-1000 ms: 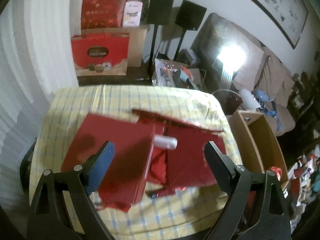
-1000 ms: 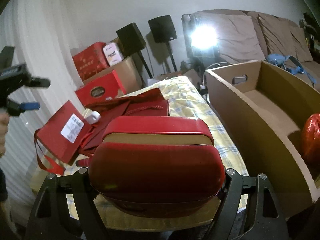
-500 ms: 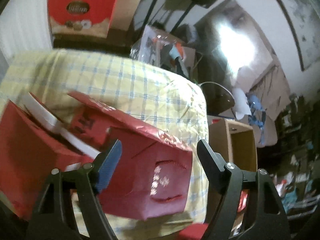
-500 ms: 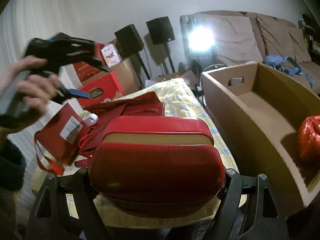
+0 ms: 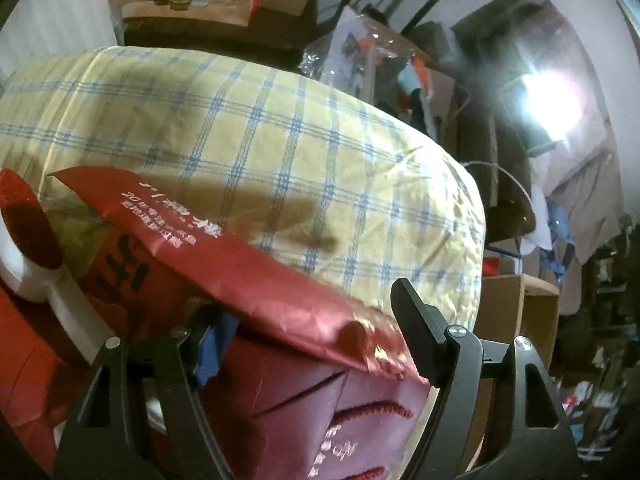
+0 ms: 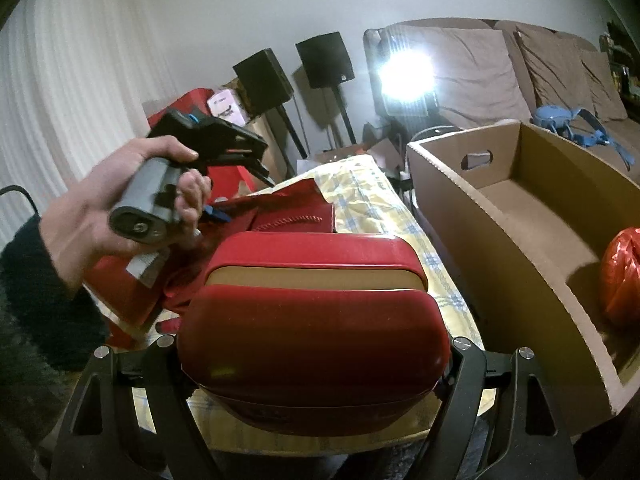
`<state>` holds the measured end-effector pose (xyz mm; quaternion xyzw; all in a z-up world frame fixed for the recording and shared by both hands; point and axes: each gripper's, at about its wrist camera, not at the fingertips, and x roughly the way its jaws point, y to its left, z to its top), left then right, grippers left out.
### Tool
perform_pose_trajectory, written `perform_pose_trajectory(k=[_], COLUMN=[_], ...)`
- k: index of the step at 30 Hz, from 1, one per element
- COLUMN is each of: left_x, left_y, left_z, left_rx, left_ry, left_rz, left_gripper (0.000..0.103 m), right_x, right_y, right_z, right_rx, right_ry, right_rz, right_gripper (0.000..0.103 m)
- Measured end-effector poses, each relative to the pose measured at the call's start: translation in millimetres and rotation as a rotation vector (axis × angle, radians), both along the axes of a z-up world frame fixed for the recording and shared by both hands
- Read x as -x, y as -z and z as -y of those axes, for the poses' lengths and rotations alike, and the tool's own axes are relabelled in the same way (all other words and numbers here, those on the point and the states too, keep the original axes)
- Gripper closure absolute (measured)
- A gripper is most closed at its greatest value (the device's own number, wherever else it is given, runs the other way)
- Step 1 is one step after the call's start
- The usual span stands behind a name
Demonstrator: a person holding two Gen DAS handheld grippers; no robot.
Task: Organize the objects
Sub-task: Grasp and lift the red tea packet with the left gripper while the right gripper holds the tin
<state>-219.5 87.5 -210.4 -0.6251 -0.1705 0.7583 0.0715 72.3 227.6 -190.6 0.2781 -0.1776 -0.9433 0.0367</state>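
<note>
My left gripper (image 5: pixel 308 332) points steeply down onto a pile of red paper gift bags on the checked tablecloth (image 5: pixel 240 120). The creased top edge of one red bag (image 5: pixel 248 276) with white lettering lies between the open jaws and covers the blue-padded finger (image 5: pixel 208 352). The pads do not clearly press on it. A maroon bag (image 5: pixel 320 408) lies under it. In the right wrist view a hand holds the left gripper (image 6: pixel 240 194) over the same bags. My right gripper (image 6: pixel 314 360) is shut on a red box (image 6: pixel 312 320) with a beige band, at the table's near edge.
A white bottle-like thing (image 5: pixel 60 304) lies among the bags at the left. Right of the table stands an open cardboard box (image 6: pixel 520 208) with a shiny red bundle (image 6: pixel 620 276) inside. Speakers on stands, red gift boxes and a sofa stand behind.
The left gripper has dropped and tilted down onto the red bags, and its jaws have narrowed around a bag's edge. The right gripper and its red box have stayed put.
</note>
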Motion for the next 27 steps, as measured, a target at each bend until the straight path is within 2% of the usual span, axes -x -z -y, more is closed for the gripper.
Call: perform_pose_trajectory(k=[3, 5, 7, 8, 9, 10, 12, 16, 19, 23, 27], left_x=[6, 12, 16, 16, 15, 16, 14, 15, 14, 8, -6], left_y=[1, 8, 16, 15, 15, 17, 16, 14, 4, -23, -62], left_z=[-3, -5, -8, -9, -10, -12, -12, -10, -8, -5, -17], left_rx=[0.013, 0.017, 0.029, 0.041, 0.051, 0.052, 0.049, 0.012, -0.043, -0.130, -0.130], left_ry=[-0.016, -0.026, -0.033, -0.038, -0.038, -0.026, -0.022, -0.013, -0.015, -0.013, 0.084], left_rz=[-0.003, 0.026, 0.049, 0.035, 0.020, 0.022, 0.011, -0.013, -0.064, -0.152, -0.295], left_gripper=[0.031, 0.033, 0.045, 0.047, 0.064, 0.072, 0.078, 0.083, 0.089, 0.096, 0.098], right_x=[-1, -1, -1, 0, -1, -1, -1, 0, 0, 1, 1], right_y=[0, 1, 1, 1, 1, 1, 2, 2, 2, 3, 3], right_z=[1, 1, 1, 1, 1, 1, 0, -1, -1, 0, -1], right_rx=[0.002, 0.010, 0.009, 0.009, 0.011, 0.013, 0.015, 0.025, 0.017, 0.014, 0.013], right_ry=[-0.006, -0.011, -0.012, -0.012, -0.012, -0.010, -0.007, -0.007, -0.007, -0.007, -0.007], right_rz=[-0.001, -0.001, 0.000, 0.001, 0.000, 0.000, 0.001, 0.006, 0.006, 0.006, 0.009], right_gripper=[0.020, 0.020, 0.020, 0.020, 0.020, 0.020, 0.020, 0.020, 0.020, 0.020, 0.020])
